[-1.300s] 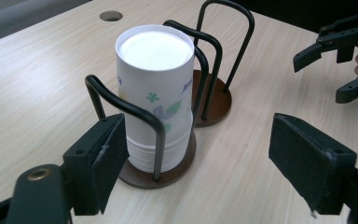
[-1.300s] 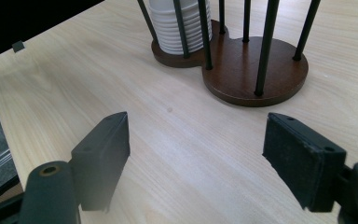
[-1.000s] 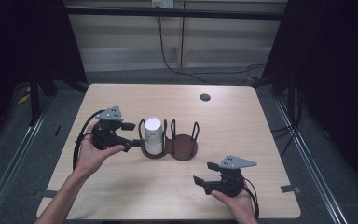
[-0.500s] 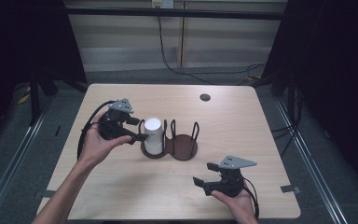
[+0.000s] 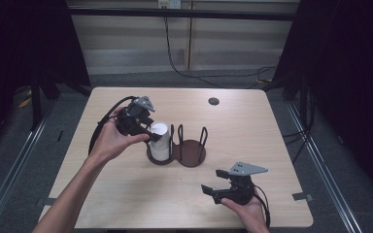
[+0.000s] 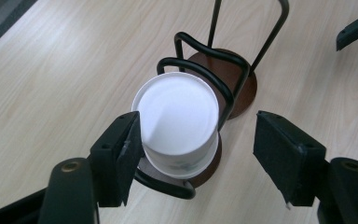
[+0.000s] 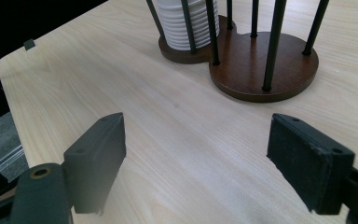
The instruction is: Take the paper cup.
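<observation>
Left gripper view looks down on the stack of white paper cups (image 6: 177, 123), upside down, its flat top cup facing the camera, standing in the left ring of a dark brown wooden two-ring cup holder with black wire loops (image 6: 235, 77). The left gripper (image 6: 205, 154) straddles the top of the stack: one pad lies against the cup's side at the left of that view, while the other pad stands off it with a clear gap — so the jaws, which have just been closing, are around the cup but not yet clamped on it.

In the high view the stack of cups (image 5: 159, 141) sits near the middle of the light wooden table (image 5: 126, 199), just left of centre, and the holder (image 5: 190, 151) has its right ring bare. The left gripper (image 5: 148, 130) comes at the top cup from the left and far side, tilted downward, held in the person's left hand (image 5: 110, 141).

The right gripper (image 5: 212, 185) rests low at the near right of the table in the right hand (image 5: 246, 211), well apart from the holder. In the right gripper view its jaws gape wide over bare tabletop, having just been opening, nothing between them — the holder (image 7: 261, 65) and the ribbed rims of the stack (image 7: 186, 23) lie beyond. A small dark round disc (image 5: 213, 101) lies at the table's far edge, right of centre.
</observation>
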Motion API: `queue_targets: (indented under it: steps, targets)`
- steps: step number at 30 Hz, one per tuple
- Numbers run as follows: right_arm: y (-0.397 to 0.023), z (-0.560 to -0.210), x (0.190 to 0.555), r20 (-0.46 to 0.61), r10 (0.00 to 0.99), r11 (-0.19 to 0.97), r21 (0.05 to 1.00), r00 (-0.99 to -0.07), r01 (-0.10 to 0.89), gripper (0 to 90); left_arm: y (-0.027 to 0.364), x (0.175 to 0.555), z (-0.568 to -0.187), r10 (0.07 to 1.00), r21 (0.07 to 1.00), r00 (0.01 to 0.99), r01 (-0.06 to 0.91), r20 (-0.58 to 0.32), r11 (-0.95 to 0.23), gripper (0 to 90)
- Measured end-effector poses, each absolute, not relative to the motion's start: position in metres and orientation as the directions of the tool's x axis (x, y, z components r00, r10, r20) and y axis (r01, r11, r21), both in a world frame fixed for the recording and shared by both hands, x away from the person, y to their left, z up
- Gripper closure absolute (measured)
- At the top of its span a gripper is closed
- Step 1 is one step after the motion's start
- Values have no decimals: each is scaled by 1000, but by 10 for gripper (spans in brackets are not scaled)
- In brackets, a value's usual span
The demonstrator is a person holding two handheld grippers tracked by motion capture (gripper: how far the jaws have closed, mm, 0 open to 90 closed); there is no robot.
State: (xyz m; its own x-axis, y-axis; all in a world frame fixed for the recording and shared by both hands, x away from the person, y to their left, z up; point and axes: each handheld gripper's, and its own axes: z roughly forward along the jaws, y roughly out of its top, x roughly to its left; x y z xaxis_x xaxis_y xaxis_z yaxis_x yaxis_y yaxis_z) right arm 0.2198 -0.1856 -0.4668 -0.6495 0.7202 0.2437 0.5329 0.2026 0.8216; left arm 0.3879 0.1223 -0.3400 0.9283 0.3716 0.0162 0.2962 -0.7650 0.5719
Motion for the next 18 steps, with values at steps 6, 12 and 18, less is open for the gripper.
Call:
queue_targets:
  steps: [6,12,18]
  targets:
    - [-186,-468,221,252,718,200,818,-649,539,165,109,391,-338,393,543,919,320,22,-777,302]
    - [-186,-467,220,255,719,193,820,-646,539,139,104,402,-340,398,483,917,349,-3,-803,276]
    - [-186,-467,220,255,715,201,817,-651,540,137,98,410,-347,386,424,922,350,0,-835,289]
